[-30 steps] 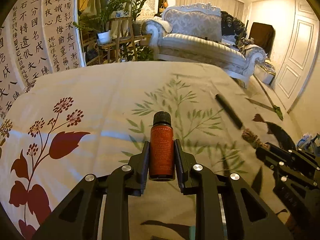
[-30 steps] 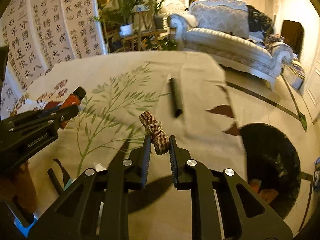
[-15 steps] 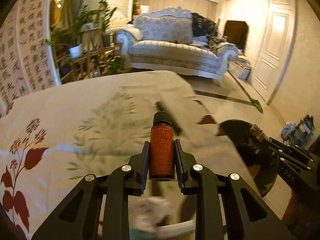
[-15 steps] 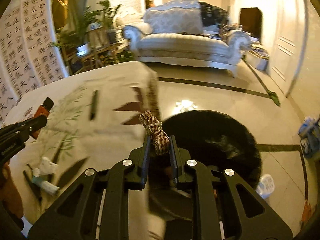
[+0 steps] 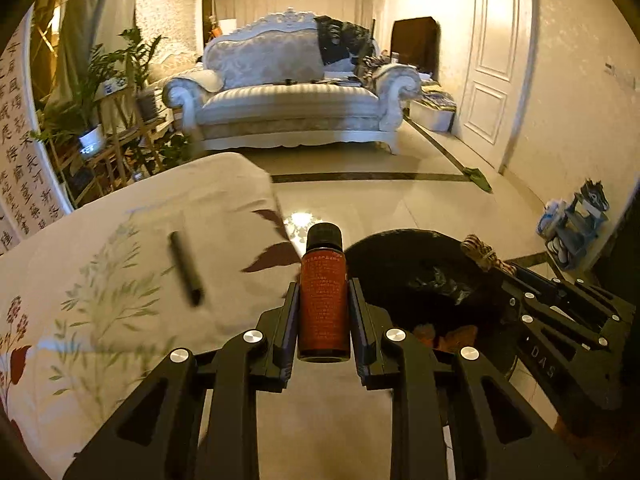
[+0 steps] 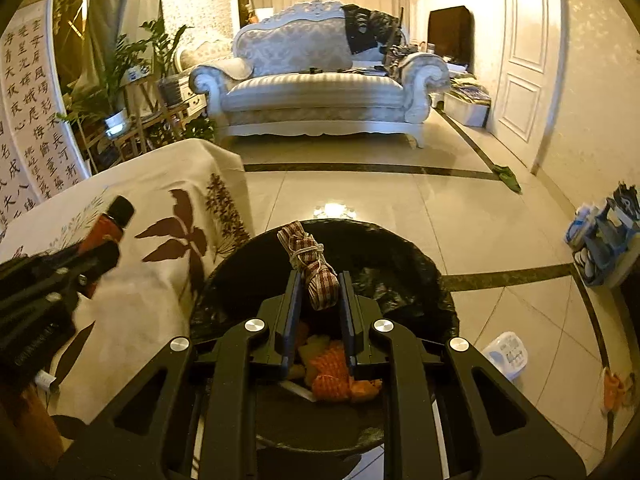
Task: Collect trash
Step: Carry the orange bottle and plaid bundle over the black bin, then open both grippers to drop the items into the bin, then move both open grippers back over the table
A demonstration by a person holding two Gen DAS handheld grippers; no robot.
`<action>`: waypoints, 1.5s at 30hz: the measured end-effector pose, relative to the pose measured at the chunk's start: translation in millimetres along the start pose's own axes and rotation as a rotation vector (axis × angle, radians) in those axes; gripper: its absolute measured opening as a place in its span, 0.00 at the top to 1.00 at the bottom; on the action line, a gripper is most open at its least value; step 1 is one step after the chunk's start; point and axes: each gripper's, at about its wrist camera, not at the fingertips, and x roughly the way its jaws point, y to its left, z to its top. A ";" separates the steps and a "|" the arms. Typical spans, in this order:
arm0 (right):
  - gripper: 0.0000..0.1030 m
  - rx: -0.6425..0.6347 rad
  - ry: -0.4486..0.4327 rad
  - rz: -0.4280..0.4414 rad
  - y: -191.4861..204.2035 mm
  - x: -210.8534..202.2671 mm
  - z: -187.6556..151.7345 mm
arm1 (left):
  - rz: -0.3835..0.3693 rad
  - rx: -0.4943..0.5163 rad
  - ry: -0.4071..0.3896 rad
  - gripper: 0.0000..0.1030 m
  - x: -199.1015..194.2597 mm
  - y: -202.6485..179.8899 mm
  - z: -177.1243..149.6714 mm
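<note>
Jaws of left gripper (image 5: pixel 323 320) pinch a red bottle (image 5: pixel 323 304) upright, over tablecloth (image 5: pixel 120 240) edge beside the bin (image 5: pixel 400 264). R gripper (image 6: pixel 319 300) jaws clamp a checked cloth bundle (image 6: pixel 314 268) above the black-lined bin, orange scraps (image 6: pixel 336 376) inside. Black pen (image 5: pixel 185 268) lies on cloth; sofa (image 6: pixel 316 76) at far wall.
</note>
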 end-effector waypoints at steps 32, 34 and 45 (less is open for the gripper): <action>0.55 0.039 -0.011 0.012 -3.5 4.6 7.2 | 0.073 -0.022 0.009 0.31 2.0 13.1 -0.9; 0.55 0.027 -0.012 0.034 4.3 2.4 7.1 | 0.087 -0.041 0.010 0.31 -5.3 24.4 -3.8; 0.55 -0.063 0.010 0.154 66.2 -16.4 -8.9 | 0.176 -0.100 0.048 0.31 -44.0 77.6 -45.1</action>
